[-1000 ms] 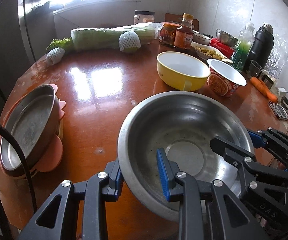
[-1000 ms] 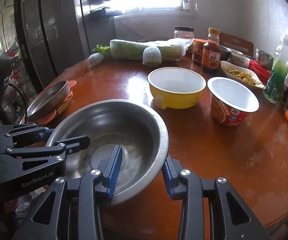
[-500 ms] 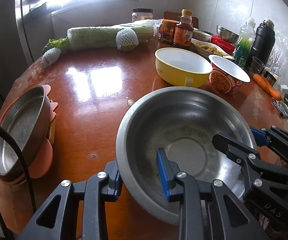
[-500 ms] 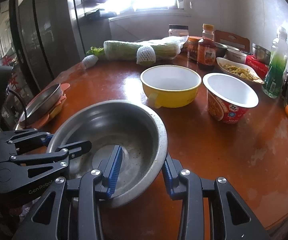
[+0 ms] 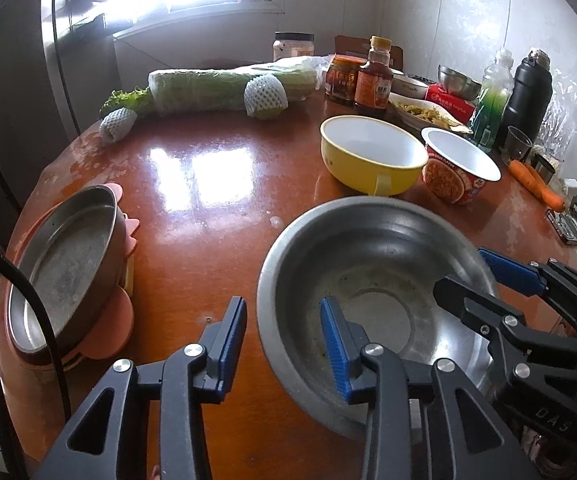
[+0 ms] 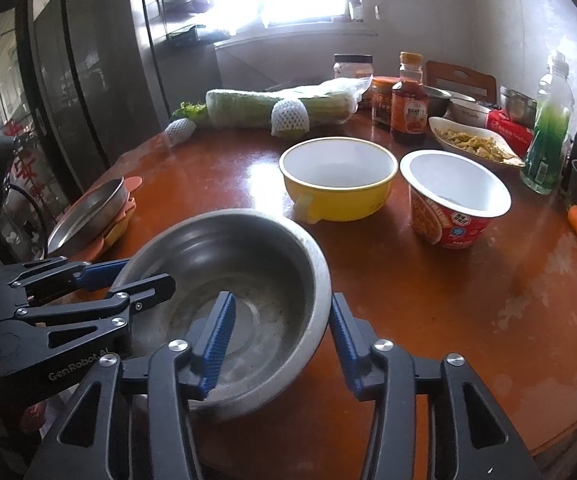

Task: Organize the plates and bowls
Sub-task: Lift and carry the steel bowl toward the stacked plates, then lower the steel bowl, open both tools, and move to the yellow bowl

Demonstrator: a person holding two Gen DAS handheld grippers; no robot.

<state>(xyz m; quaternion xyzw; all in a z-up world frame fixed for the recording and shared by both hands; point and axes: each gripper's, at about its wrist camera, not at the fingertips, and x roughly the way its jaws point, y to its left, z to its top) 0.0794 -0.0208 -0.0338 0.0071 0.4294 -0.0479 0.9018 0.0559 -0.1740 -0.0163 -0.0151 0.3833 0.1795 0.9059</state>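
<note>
On the left edge of the red-brown bench, a shallow metal pan sits on a pink plate. Just right of it, the left tongs straddle the near-left rim of the steel bowl; their jaws have just been opening, and the pads stand off the rim on both sides. The bowl rests on the bench near its front edge. The right tongs straddle its right rim, jaws likewise just opened, the rim loose between them. Behind stand a yellow bowl and, just right of it, a red noodle cup.
</note>
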